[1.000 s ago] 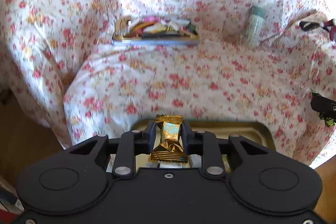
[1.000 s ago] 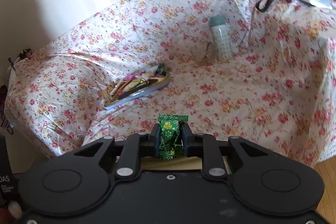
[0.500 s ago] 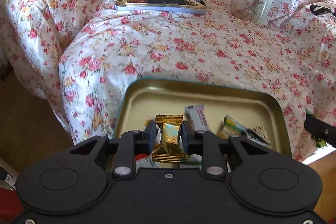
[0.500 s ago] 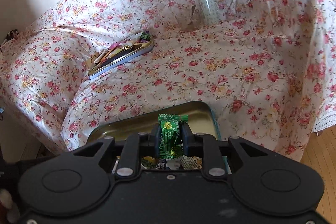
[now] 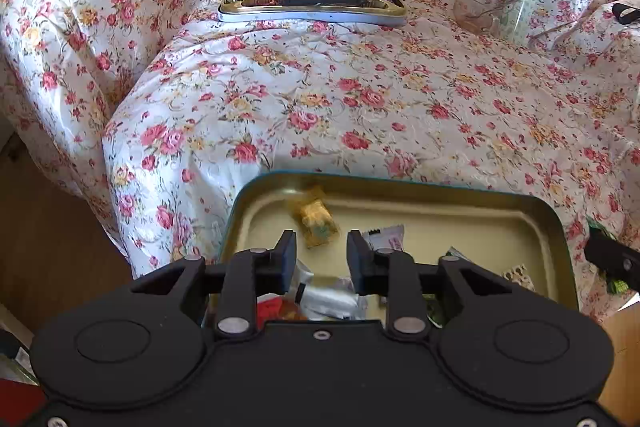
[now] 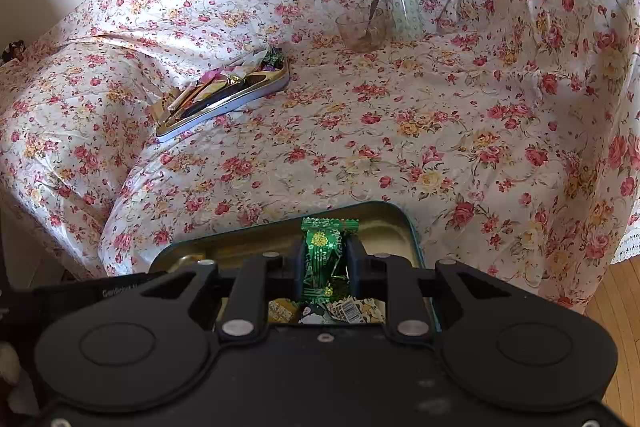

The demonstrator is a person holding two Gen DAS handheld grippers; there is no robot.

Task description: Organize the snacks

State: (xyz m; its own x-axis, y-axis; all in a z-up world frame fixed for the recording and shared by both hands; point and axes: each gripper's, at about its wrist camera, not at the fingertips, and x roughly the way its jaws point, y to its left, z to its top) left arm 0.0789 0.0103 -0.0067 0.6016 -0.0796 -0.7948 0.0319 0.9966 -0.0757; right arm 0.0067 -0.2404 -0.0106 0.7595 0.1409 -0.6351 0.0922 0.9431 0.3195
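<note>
Left wrist view: left gripper point(image 5: 321, 251) jaws just opened, released; crinkly gold candy point(image 5: 316, 223) now blurred inside rounded metal tin point(image 5: 556, 227), previously pinched | right gripper point(image 6: 322, 259) clenched on glossy green candy point(image 6: 325, 255) over tin.

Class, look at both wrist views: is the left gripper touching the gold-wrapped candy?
Apart. In the left wrist view the left gripper has just opened; the gold-wrapped candy, blurred, sits clear of both fingers over the tin tray.
</note>
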